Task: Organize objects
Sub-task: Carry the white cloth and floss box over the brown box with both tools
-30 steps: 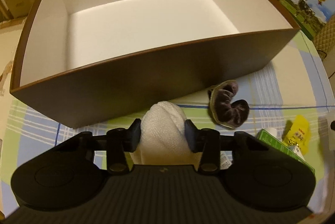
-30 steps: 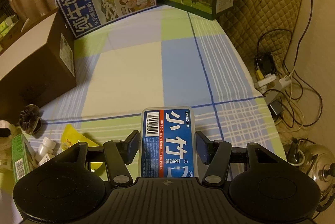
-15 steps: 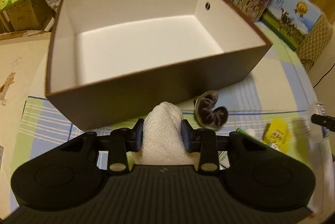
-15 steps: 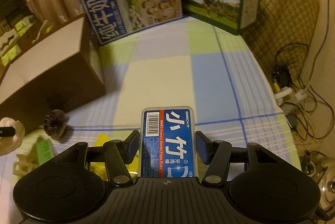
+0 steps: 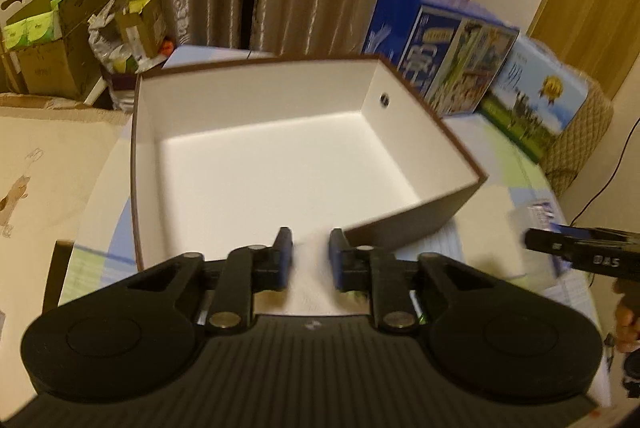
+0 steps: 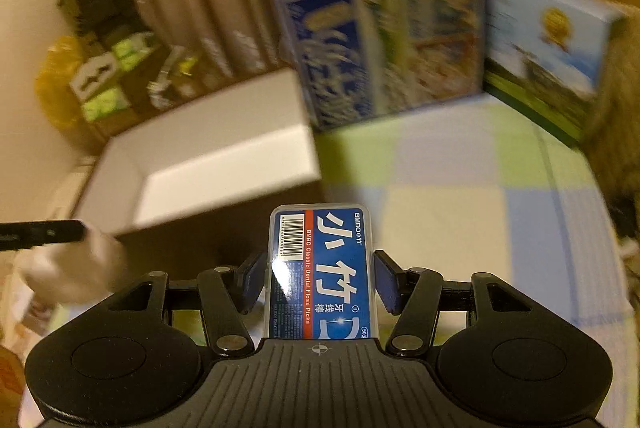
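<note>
My left gripper (image 5: 311,248) is shut on a white rolled cloth (image 5: 310,288), held above the near wall of the brown box (image 5: 456,147), whose white inside is bare. In the right wrist view the cloth (image 6: 80,268) shows blurred at the left, in front of the box (image 6: 224,155). My right gripper (image 6: 320,278) is shut on a blue dental floss picks case (image 6: 332,248), raised above the table just right of the box's near corner. The left wrist view catches the case (image 5: 540,211) blurred at its right edge.
Two tall milk cartons (image 5: 440,67) (image 5: 532,99) stand behind and to the right of the box on the checked tablecloth (image 6: 460,195). A quilted chair back (image 5: 580,139) is at the far right. Cardboard boxes (image 5: 52,39) are stacked off the table to the left.
Both grippers rose and moved toward the box with their loads. The left one went from low in front of the box wall to above its near rim.
</note>
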`<state>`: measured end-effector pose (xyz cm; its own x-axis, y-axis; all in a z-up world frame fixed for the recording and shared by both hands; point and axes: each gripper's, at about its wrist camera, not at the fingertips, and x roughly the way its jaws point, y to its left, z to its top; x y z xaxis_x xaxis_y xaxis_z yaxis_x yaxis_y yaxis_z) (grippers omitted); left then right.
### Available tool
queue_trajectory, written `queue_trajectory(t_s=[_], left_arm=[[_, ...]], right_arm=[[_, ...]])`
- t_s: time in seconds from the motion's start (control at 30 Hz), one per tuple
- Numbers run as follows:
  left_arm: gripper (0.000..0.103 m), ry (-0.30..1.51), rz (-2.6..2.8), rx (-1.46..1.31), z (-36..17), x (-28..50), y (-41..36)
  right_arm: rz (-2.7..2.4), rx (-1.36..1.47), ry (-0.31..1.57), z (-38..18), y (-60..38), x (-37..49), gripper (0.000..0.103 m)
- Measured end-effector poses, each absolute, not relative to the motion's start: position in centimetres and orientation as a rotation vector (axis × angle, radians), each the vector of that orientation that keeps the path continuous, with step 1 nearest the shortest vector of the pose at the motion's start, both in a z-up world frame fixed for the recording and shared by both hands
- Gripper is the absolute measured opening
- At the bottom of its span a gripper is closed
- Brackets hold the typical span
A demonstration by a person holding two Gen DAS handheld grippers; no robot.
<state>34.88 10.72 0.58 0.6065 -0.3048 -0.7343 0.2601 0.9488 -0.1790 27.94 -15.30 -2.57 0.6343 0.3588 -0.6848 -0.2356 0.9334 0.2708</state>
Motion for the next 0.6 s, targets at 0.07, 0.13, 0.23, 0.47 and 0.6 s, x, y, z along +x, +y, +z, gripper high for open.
queue_trajectory(t_s=[0.07, 0.13, 0.23, 0.47, 0.6], left_arm=[[0.006, 0.836, -0.330, -0.060, 1.3, 35.4, 10.8], [0.006, 0.821, -0.334, -0.065, 1.7, 35.9, 10.9], [0.009, 0.828, -0.349, -0.077, 1.9, 36.2, 11.4], [0.055, 0.920, -0.315, -0.073, -1.3, 34.3, 13.9], [0.059, 0.998, -0.285, -0.083, -4.4, 33.5, 15.1]], right_arm=[[0.381, 0.166, 0.803, -1.9, -13.9, 29.1, 0.054], [0.408, 0.161, 0.789, -1.3, -12.6, 30.1, 0.054], [0.430, 0.161, 0.773, -0.8, -11.6, 30.8, 0.054], [0.402, 0.177, 0.797, -1.7, -12.9, 30.2, 0.054], [0.357, 0.193, 0.802, -1.9, -14.5, 29.0, 0.054]])
